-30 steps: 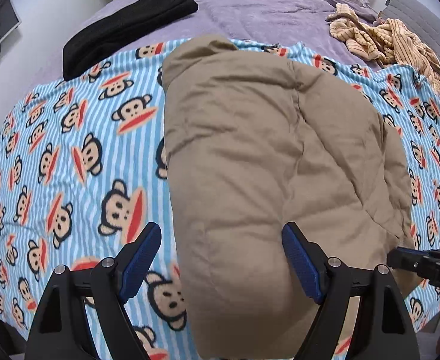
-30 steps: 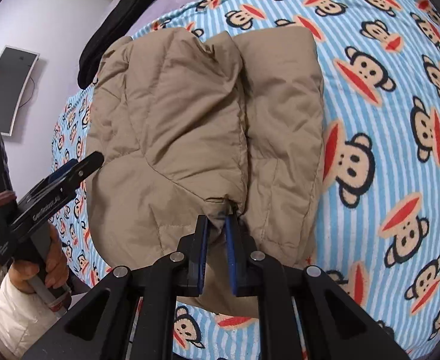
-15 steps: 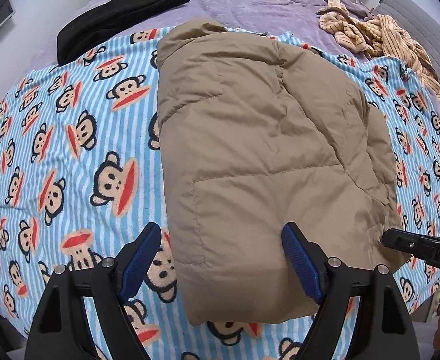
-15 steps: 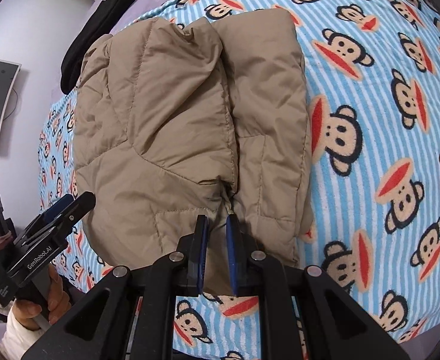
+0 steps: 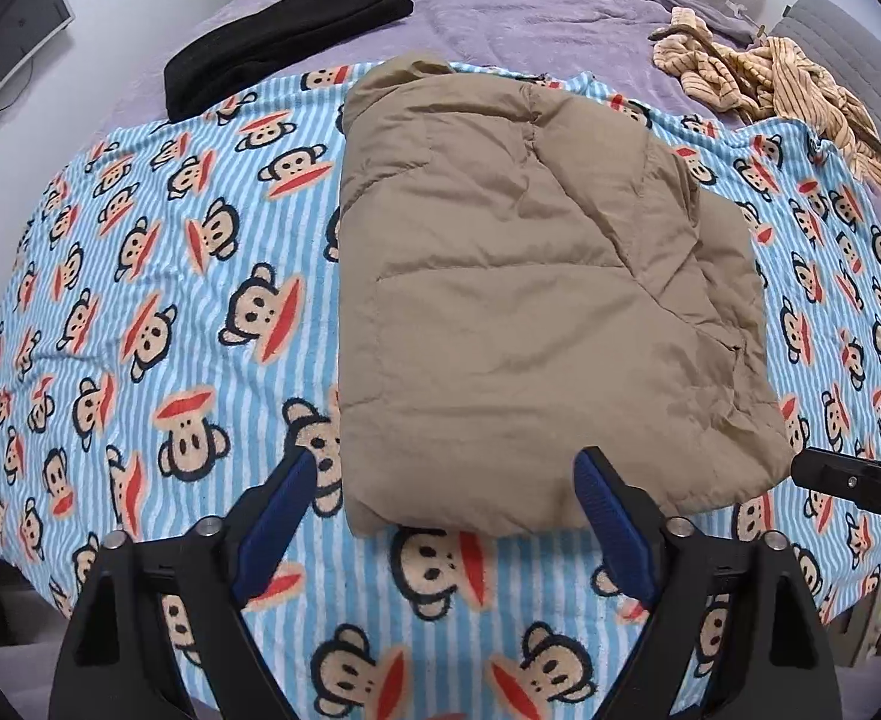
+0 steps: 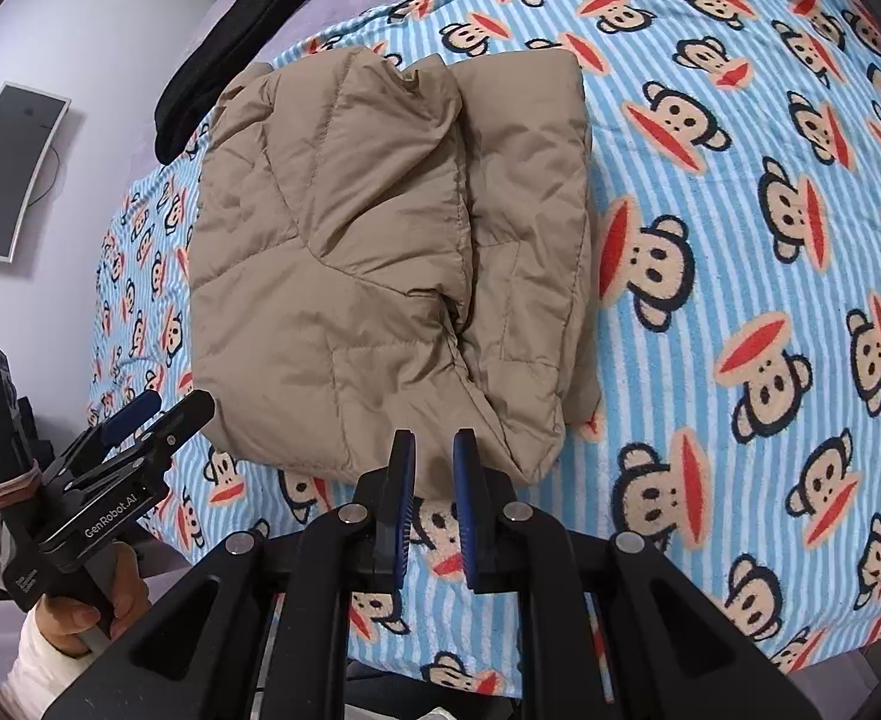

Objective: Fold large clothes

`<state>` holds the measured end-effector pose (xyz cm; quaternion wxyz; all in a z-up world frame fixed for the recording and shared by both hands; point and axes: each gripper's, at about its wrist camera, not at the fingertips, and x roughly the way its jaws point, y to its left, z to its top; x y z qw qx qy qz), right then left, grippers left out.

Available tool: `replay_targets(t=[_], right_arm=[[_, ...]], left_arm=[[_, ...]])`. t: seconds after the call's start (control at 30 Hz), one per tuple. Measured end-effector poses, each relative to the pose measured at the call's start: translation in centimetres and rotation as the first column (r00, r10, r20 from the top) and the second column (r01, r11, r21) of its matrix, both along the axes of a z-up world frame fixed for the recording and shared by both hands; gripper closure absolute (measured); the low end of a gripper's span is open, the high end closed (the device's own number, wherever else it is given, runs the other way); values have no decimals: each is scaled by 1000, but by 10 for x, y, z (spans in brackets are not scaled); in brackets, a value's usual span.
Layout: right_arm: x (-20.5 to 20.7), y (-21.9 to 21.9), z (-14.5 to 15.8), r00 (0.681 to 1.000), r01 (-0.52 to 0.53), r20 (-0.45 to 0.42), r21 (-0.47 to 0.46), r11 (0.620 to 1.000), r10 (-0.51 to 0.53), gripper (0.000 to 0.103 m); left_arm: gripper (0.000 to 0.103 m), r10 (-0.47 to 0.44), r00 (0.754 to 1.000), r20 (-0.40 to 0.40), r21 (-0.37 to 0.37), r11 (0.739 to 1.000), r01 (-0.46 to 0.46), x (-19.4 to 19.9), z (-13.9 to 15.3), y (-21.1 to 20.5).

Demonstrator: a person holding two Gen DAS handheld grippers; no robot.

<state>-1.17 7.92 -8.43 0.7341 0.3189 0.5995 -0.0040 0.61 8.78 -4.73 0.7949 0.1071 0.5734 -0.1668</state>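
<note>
Jacket [image 5: 530,300], tan and quilted, is lying folded into a thick rectangle on the monkey-print blanket [image 5: 158,312], and I am looking down on it from both wrists. My left gripper [image 5: 440,516] is pointing steeply downward at the near edge of the bundle; its jaws are opening, already spread wide, with the blue pads [image 5: 272,522] standing clear on either side of the near hem and nothing pressed between them. My right gripper [image 6: 432,510] is also tilting steeply down, just off the near corner of the jacket; its fingers are sitting close together with a narrow gap, and only blanket is showing through that gap, so it is holding nothing. In the right wrist view the left gripper is showing at the lower left, with the person's hand [image 6: 89,600] wrapping its handle and a pale sleeve below. Beyond the blanket, a black garment [image 5: 278,42] is lying on the purple bedspread [image 5: 530,6], and a striped beige garment [image 5: 770,78] is crumpled at the far right.
</note>
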Motion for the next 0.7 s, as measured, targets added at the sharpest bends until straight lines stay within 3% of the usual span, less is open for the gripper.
replay_targets(t=[0.03,0.23,0.37,0.4,0.43,0.5,0.7], right_arm=[[-7,-2,4,1000,-6,6,2,1000,6,88],[-42,-14,18,999,-39,28,5,999,39,88],[-52,-13,36,995,-79,57,-18,997,80,87],[-49,-9,42,993,-91,72,-30,995,93,76],[-51,-7,49,991,-99,85,-45,994,102,48],[-53,-4,63,987,-100,116,-83,992,109,20],[-54,3,107,973,-35,215,-203,979,79,16]], left_arm=[[0,11,1000,15,-6,1000,-11,-8,6,0],[0,81,996,28,0,997,-81,-46,32,-2],[0,131,988,87,-5,991,-131,-66,58,5],[0,138,986,97,-6,990,-138,-68,62,7],[0,143,984,103,-10,990,-142,-70,68,9],[0,145,984,107,-9,989,-145,-68,75,13],[0,107,983,152,25,993,-112,-57,101,23]])
